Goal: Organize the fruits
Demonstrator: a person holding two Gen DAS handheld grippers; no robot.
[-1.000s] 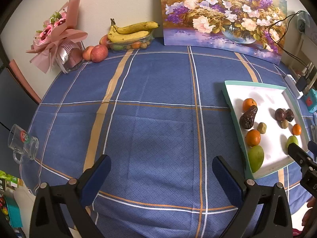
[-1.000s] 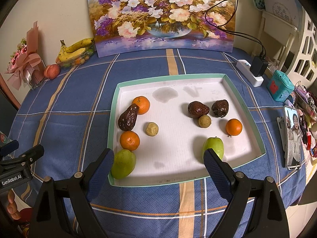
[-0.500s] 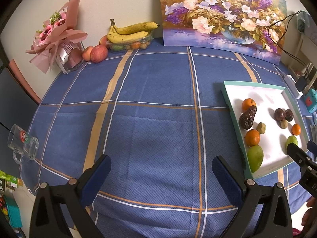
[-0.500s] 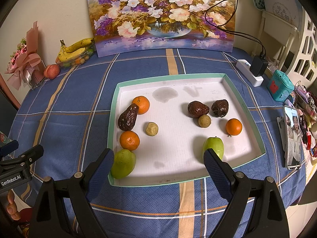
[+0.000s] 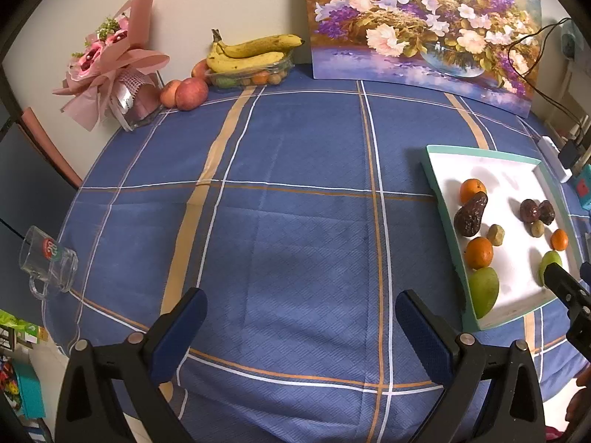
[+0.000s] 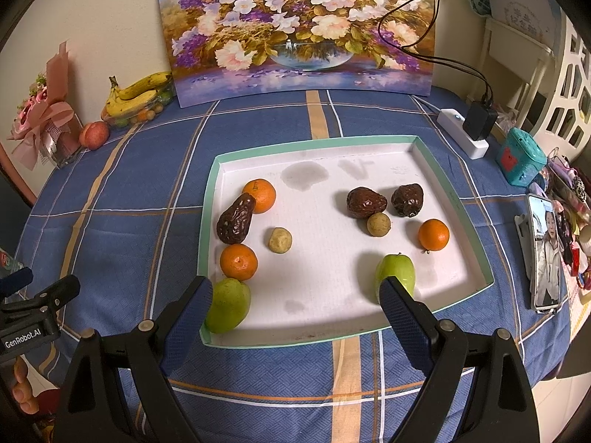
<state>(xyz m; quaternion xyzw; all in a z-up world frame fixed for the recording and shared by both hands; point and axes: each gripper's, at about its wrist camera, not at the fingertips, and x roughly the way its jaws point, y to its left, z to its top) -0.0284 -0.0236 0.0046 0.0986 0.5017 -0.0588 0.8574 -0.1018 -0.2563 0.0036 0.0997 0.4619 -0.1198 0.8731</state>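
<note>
Oranges (image 6: 259,195), green fruits (image 6: 395,271), brown fruits (image 6: 366,203), in white tray (image 6: 452,203)

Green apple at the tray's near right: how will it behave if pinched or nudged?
The green apple looks round and glossy, so it may roll on the flat tray if nudged. Probably firm; the open right gripper looks wide enough, though smooth skin could slip.

Fruits (image 6: 238,261) lie in the tray (image 6: 476,236); bananas (image 6: 138,90) behind, left.

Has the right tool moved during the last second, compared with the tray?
No. The right tool sits open over the tray's near edge, exactly as before.
</note>
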